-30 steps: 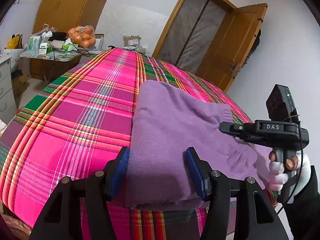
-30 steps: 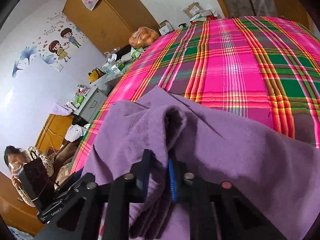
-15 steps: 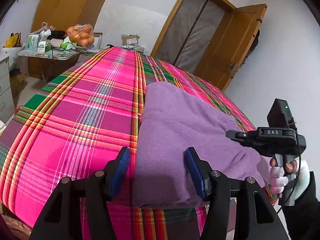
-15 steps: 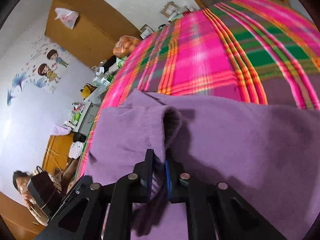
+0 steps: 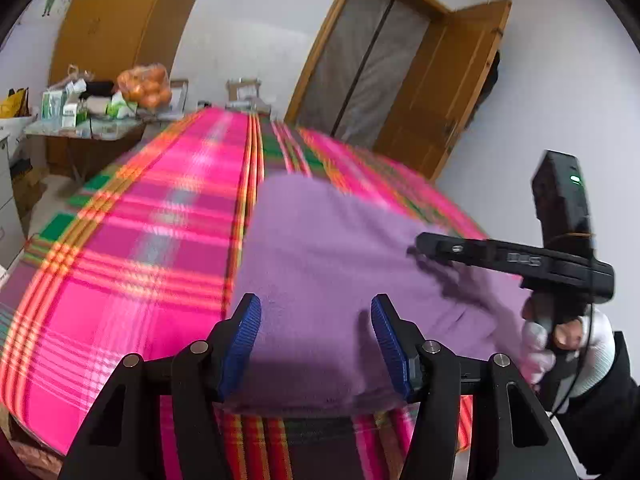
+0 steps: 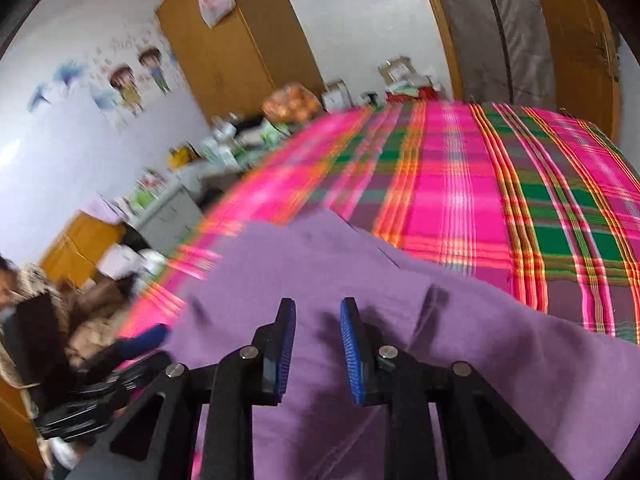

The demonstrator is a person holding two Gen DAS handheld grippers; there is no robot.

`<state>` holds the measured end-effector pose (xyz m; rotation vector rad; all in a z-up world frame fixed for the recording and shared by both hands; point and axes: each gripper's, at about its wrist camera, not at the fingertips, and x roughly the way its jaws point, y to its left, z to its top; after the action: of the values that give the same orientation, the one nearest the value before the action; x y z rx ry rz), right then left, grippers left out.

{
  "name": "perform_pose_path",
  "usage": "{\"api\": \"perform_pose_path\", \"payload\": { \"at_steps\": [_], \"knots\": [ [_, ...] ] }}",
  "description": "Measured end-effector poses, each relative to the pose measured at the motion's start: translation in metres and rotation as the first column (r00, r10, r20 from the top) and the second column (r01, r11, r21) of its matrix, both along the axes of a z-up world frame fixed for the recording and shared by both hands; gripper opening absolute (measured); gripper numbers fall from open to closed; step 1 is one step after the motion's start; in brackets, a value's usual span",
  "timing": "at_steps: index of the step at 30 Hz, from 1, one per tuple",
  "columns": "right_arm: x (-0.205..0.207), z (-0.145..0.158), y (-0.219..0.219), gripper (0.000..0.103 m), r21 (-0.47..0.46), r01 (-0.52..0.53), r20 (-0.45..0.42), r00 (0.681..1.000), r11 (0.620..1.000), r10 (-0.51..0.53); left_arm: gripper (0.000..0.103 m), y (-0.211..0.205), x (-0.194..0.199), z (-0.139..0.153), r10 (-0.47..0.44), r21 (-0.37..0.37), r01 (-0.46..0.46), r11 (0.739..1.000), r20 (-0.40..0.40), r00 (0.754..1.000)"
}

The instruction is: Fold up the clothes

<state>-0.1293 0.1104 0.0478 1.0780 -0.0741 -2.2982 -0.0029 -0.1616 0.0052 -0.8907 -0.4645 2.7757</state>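
The purple garment (image 5: 320, 264) lay folded on the plaid bed (image 5: 152, 240), its near edge at the bed's rim. The left tongs (image 5: 316, 340) hung spread wide and empty over that edge; the right tongs (image 6: 318, 344) stood parted, gripping nothing. A trailing finger could have snagged the fleece, dragged the top layer askew, or slid the bundle off the rim.
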Motion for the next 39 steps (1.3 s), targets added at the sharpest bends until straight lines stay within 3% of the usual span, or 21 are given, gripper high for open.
{"api": "perform_pose_path", "payload": {
  "at_steps": [4,11,13,16,18,21,24,29,36,39],
  "knots": [
    [-0.008,-0.008,0.013,0.009,-0.033,0.048,0.059,0.997,0.998,-0.046,0.06,0.006,0.004,-0.003,-0.002,-0.038,0.002,0.999,-0.014,1.0],
    [0.007,0.037,-0.028,0.013,-0.059,-0.08,-0.02,0.997,0.995,0.079,0.06,-0.009,0.003,-0.001,0.037,0.016,-0.036,0.999,-0.016,0.999],
    [0.002,0.039,-0.048,0.013,-0.069,-0.117,-0.002,0.993,0.991,0.117,0.06,-0.014,0.002,-0.003,0.053,0.018,-0.053,0.998,-0.006,0.999],
    [-0.013,0.026,-0.074,0.013,-0.048,-0.12,0.038,0.992,0.992,0.122,0.059,-0.015,0.002,-0.007,0.057,0.014,-0.057,0.998,0.001,0.998],
    [-0.023,0.006,-0.071,0.013,0.001,-0.06,0.066,0.996,0.998,0.059,0.059,-0.017,0.002,-0.009,0.057,0.013,-0.057,0.998,0.003,0.998],
    [-0.036,-0.015,-0.05,0.003,-0.053,0.017,0.164,0.986,0.998,-0.008,0.059,-0.018,0.003,-0.011,0.049,0.019,-0.048,0.999,-0.005,0.999],
    [-0.027,0.004,-0.047,0.01,-0.036,0.019,0.138,0.99,0.999,-0.014,0.059,-0.022,0.006,-0.009,0.071,0.036,-0.07,0.997,-0.009,0.997],
    [-0.01,0.048,-0.077,0.013,-0.072,-0.109,0.042,0.993,0.991,0.112,0.059,-0.034,0.012,-0.002,0.151,0.015,-0.151,0.988,-0.018,0.988],
    [-0.048,0.005,-0.104,0.014,-0.087,-0.057,0.164,0.984,0.995,0.07,0.057,-0.031,0.012,-0.008,0.201,-0.088,-0.199,0.976,0.017,0.979],
    [-0.066,-0.015,-0.116,0.001,-0.09,-0.028,0.222,0.974,0.996,0.047,0.057,-0.026,0.014,-0.01,0.203,-0.117,-0.202,0.972,0.002,0.979]
  ]
}}
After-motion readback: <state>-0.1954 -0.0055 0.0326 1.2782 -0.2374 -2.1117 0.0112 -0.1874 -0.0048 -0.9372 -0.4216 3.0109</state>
